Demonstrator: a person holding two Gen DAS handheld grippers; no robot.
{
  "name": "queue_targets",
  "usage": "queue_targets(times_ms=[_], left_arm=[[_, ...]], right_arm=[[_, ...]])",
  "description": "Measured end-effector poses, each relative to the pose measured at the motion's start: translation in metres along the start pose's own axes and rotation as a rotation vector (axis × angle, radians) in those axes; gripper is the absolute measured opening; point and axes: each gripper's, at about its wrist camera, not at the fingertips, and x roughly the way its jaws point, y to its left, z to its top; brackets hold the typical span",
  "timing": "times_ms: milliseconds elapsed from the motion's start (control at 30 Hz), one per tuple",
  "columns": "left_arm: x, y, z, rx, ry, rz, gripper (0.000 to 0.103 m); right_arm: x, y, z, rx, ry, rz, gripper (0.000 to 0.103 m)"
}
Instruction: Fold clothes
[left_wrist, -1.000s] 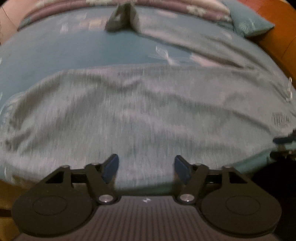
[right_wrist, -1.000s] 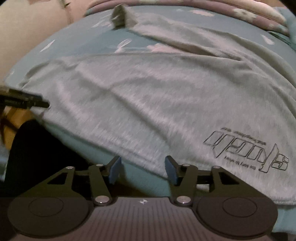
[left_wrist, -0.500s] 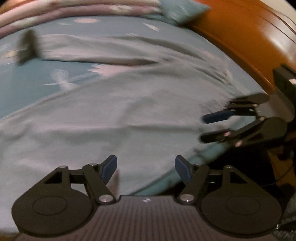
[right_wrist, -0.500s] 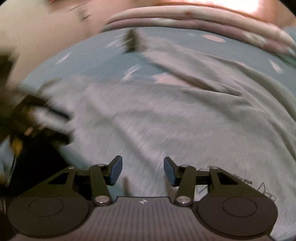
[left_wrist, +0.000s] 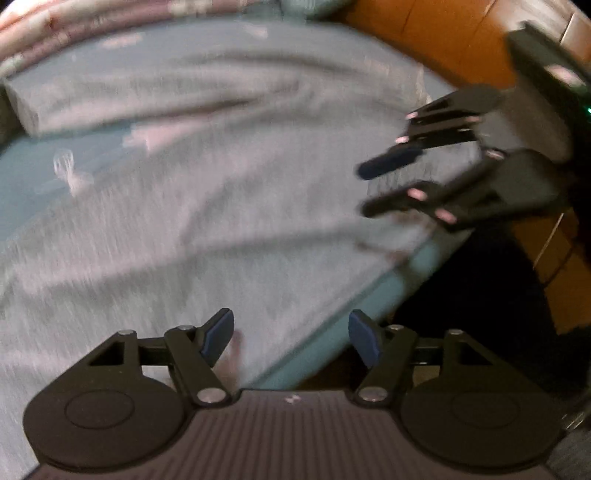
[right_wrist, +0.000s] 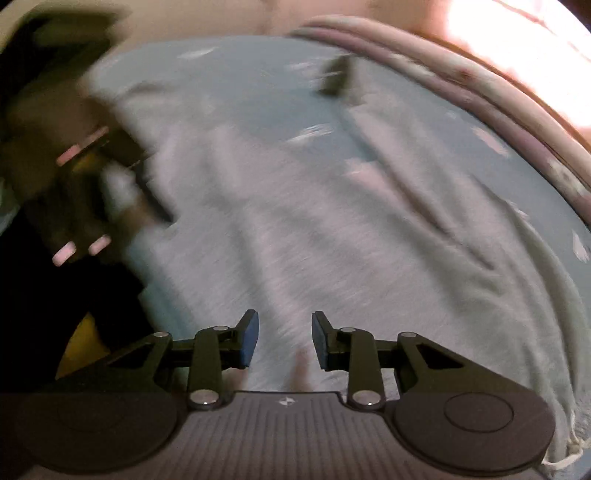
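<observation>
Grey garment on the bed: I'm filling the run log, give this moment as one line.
step: pre-grasp | grey garment: flat on bed | left hand-held gripper: open, empty | right hand-held gripper: closing over hem, no grip visible

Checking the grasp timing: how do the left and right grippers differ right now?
The left gripper has its jaws wide apart; the right gripper stands narrower, its jaws closing. The left sits over the bed edge; the right over the grey garment. Neither pinches cloth yet.

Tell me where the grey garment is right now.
The grey garment lies spread on the teal bedsheet in both wrist views, its near edge by both grippers.
</observation>
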Motion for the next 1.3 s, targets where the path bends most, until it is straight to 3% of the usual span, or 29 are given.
queue_targets(times_ms=[67,200,367,500,633,700,800,867,967,1000,1067,1167,1233,1300], left_arm=[[0.004,0.003,0.006,-0.026,-0.018,-0.005,0.069],[0.028,0.016,0.005,-0.124,0.070,0.013,0.069],[0.014,0.019,-0.007,-0.183,0.072,-0.020,0.069],[0.007,0.023,-0.013,-0.208,0.092,-0.031,0.069],[0.001,0.026,-0.011,-0.179,0.093,0.018,0.069],[-0.003,0.028,-0.010,-0.165,0.073,0.049,0.069],[-0.007,0.041,-0.009,-0.199,0.040,0.074,0.070],[-0.004,0.050,-0.011,-0.233,0.064,0.105,0.070],[-0.005,0.054,-0.020,-0.249,0.094,0.101,0.072],[-0.007,0.055,-0.023,-0.251,0.105,0.092,0.073],[-0.012,0.058,-0.029,-0.266,0.109,0.081,0.073],[-0.019,0.062,-0.034,-0.282,0.129,0.061,0.073],[-0.029,0.065,-0.035,-0.289,0.135,0.078,0.073],[-0.046,0.074,-0.035,-0.289,0.086,0.125,0.073]], right_arm=[[0.006,-0.028,0.013,0.104,-0.028,-0.021,0.035],[0.042,-0.085,0.031,0.321,-0.015,-0.008,0.035],[0.097,-0.114,0.043,0.398,0.037,-0.080,0.035],[0.115,-0.129,0.052,0.435,-0.001,-0.159,0.034],[0.103,-0.117,0.065,0.410,-0.019,-0.164,0.035],[0.088,-0.094,0.072,0.323,-0.051,-0.082,0.038],[0.091,-0.057,0.080,0.198,-0.015,0.058,0.039],[0.101,-0.032,0.084,0.112,0.014,0.136,0.039],[0.130,-0.009,0.091,0.016,0.051,0.047,0.040],[0.138,-0.009,0.093,0.013,0.035,0.022,0.048],[0.150,-0.018,0.103,0.053,0.006,-0.018,0.055],[0.164,-0.035,0.118,0.144,0.011,-0.035,0.056],[0.165,-0.041,0.125,0.193,0.027,-0.033,0.056],[0.155,-0.040,0.127,0.215,0.030,-0.042,0.056]])
